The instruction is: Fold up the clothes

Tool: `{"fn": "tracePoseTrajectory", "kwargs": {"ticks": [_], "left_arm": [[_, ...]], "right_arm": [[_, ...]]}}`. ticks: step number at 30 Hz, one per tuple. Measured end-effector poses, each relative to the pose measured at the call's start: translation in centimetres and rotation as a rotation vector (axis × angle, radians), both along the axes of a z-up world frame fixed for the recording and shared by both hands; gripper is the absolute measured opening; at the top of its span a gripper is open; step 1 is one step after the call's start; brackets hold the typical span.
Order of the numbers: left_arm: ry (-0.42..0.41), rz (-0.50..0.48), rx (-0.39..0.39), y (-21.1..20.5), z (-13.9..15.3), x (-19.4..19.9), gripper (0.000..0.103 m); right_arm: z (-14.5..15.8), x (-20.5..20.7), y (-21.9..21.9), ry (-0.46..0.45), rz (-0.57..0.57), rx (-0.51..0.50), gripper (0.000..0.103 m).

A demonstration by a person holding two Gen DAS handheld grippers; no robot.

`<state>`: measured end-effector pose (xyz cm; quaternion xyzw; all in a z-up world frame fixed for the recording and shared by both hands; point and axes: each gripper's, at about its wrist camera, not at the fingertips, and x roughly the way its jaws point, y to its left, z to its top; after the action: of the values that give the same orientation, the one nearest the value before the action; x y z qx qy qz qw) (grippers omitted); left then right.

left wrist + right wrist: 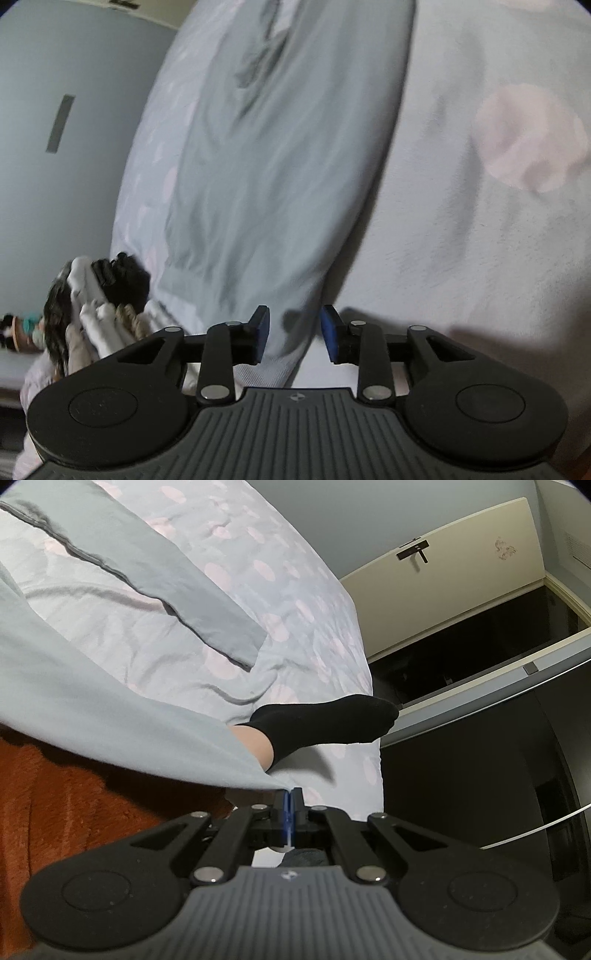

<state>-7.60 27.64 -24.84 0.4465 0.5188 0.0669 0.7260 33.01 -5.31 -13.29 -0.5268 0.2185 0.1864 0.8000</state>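
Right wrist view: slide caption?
Right claw shut on grey garment corner, over the dotted bedsheet.

Bed [480, 258], covered by pale blue sheet with faded pink dots [280, 602]. Grey-blue garment [280, 177] spread flat on sheet, long and smooth, hem band at near end. Sleeve [207, 605] of garment lies apart on sheet, cuff toward bed edge. Foot in black sock [325, 720] rests on sheet beside garment, near bed edge. Pile of clothes [96, 306], white, black and beige, sits at bed corner just beside garment's hem. Rust-orange blanket [74, 812] under garment's near edge.
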Motion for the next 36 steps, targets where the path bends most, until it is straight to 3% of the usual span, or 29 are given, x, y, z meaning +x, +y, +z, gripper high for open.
{"fn": "tracePoseTrajectory", "kwargs": {"ticks": [5,6,8,15,22,28,36], "left_arm": [[-0.004,0.013,0.038,-0.3,-1.7,0.7,0.035],[-0.015,0.024,0.054,-0.4,-2.0,0.9,0.021],[-0.042,0.067,0.067,-0.3,-2.2,1.3,0.003],[-0.238,0.29,-0.125,2.4,3.5,1.4,0.002],[-0.394,0.425,-0.201,6.0,10.2,4.4,0.002],[-0.391,0.503,-0.189,9.5,12.6,9.1,0.002],[-0.334,0.557,-0.164,14.2,12.3,15.0,0.002]], "right_arm": [[-0.2,0.1,-0.3,0.001,0.001,-0.002,0.001],[-0.2,0.1,-0.3,-0.002,0.002,-0.001,0.001],[-0.1,0.2,-0.2,-0.012,0.006,0.001,0.001],[0.5,1.0,0.2,-0.046,0.02,0.013,0.001],[2.0,3.6,3.0,-0.092,0.025,0.033,0.001],[2.3,7.1,6.8,-0.108,0.041,0.013,0.001],[0.6,12.9,13.0,-0.062,0.058,-0.046,0.001]]}}
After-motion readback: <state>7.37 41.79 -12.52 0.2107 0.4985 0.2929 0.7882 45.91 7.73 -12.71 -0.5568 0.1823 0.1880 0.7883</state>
